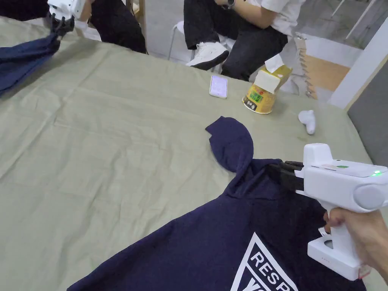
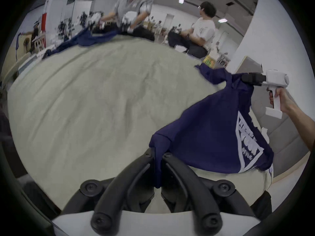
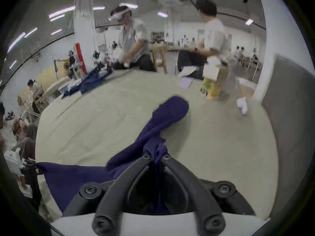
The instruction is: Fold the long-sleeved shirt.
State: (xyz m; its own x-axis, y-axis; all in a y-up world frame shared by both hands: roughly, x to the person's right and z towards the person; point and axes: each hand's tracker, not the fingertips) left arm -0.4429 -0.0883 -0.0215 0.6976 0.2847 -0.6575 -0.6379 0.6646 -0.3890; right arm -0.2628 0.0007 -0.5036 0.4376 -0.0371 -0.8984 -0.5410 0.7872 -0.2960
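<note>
Navy long-sleeved shirt [image 1: 212, 246] stretched between my grippers over the olive table cloth [image 1: 113, 151] — white triangle print, partly readable "RESP". Left gripper [image 2: 158, 156] jaws pinched on one shirt edge. Right gripper [image 3: 157, 157] jaws pinched on bunched fabric near the sleeve [image 1: 231, 144], my hand [image 1: 360, 231] on the grip. Beyond: phone [image 1: 218, 86], yellow tissue tub [image 1: 263, 94], small white object [image 1: 307, 120].
</note>
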